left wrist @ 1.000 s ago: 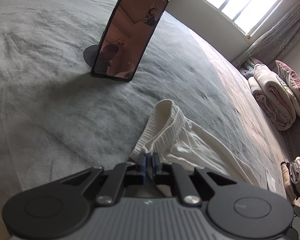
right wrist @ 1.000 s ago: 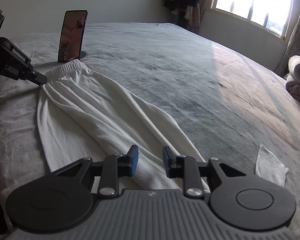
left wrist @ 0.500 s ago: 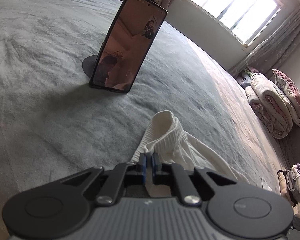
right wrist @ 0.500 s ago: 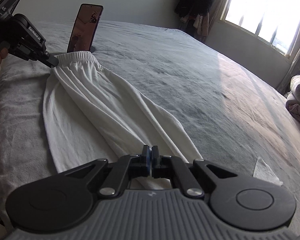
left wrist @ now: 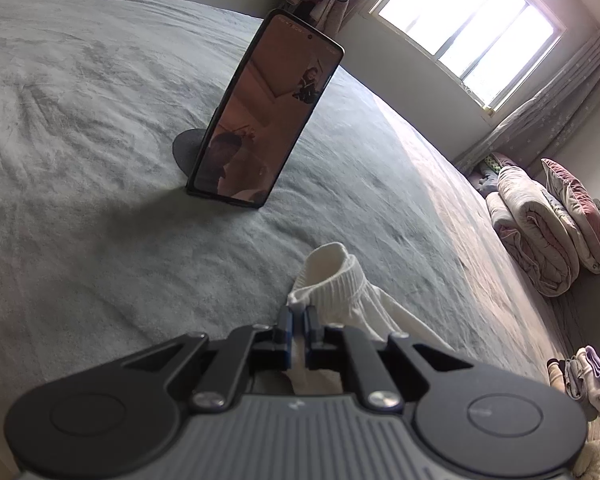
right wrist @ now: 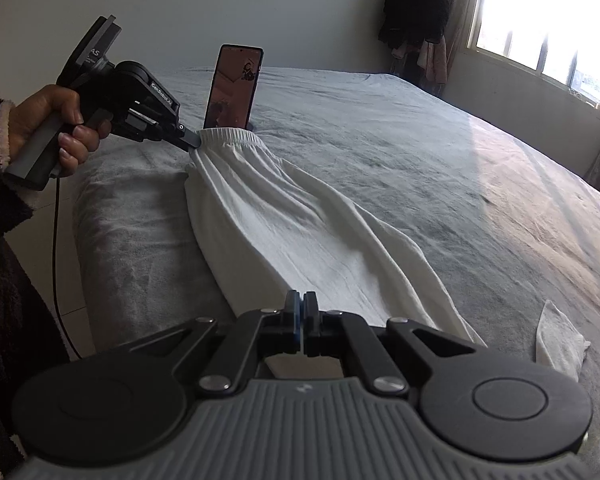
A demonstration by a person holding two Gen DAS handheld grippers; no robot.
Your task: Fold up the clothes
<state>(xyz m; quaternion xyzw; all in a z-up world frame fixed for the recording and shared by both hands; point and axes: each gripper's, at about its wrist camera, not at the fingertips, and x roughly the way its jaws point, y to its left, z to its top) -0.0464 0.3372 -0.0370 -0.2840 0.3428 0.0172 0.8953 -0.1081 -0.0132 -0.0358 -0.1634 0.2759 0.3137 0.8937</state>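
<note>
Left tongs (left wrist: 299,320) clamped on the waistband of white trousers (right wrist: 300,224); right tongs (right wrist: 301,316) clamped on their leg end, above the bed (right wrist: 420,152)

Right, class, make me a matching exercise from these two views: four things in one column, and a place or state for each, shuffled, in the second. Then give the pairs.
Things:
1. white trousers
2. phone
3. left tool
4. small white cloth

Places or states:
A. stands propped upright on the grey blanket
B. lies alone on the blanket near the trouser hems
C. pinches the elastic waistband
D. stretched out between two tools

Pairs: 1-D, 2-A, 3-C, 4-B. The right tool holds the hem end.
</note>
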